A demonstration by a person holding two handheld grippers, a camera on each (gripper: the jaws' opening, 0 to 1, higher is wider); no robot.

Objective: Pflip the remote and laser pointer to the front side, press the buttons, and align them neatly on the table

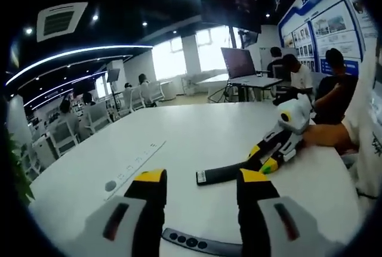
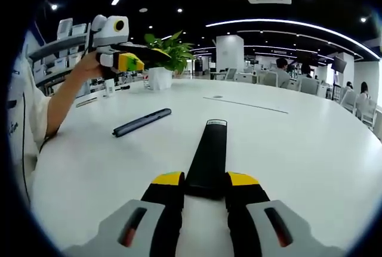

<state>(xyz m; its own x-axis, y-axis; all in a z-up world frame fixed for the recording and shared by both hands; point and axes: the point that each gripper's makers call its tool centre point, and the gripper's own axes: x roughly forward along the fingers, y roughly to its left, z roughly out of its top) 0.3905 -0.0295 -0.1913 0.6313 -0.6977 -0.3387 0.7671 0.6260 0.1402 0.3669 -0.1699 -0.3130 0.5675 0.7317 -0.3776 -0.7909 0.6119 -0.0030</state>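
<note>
A long black remote point(image 2: 207, 149) lies flat on the white table point(image 2: 310, 149), plain face up, with a small label at its far end. My right gripper point(image 2: 205, 179) is shut on its near end. In the left gripper view, that right gripper point(image 1: 262, 157) comes in from the right, holding the remote point(image 1: 224, 173). A dark laser pointer point(image 2: 142, 121) lies to the remote's left; its row of buttons faces up point(image 1: 194, 242). My left gripper point(image 1: 202, 176) is open and holds nothing, above the pointer. A hand holds this left gripper point(image 2: 140, 59) raised over the table.
A long socket strip point(image 1: 134, 167) is set into the table top. A green plant in a white pot point(image 2: 161, 60) stands at the table's far side. People sit beyond the edge near a screen point(image 1: 239, 63). Chairs and desks fill the room behind.
</note>
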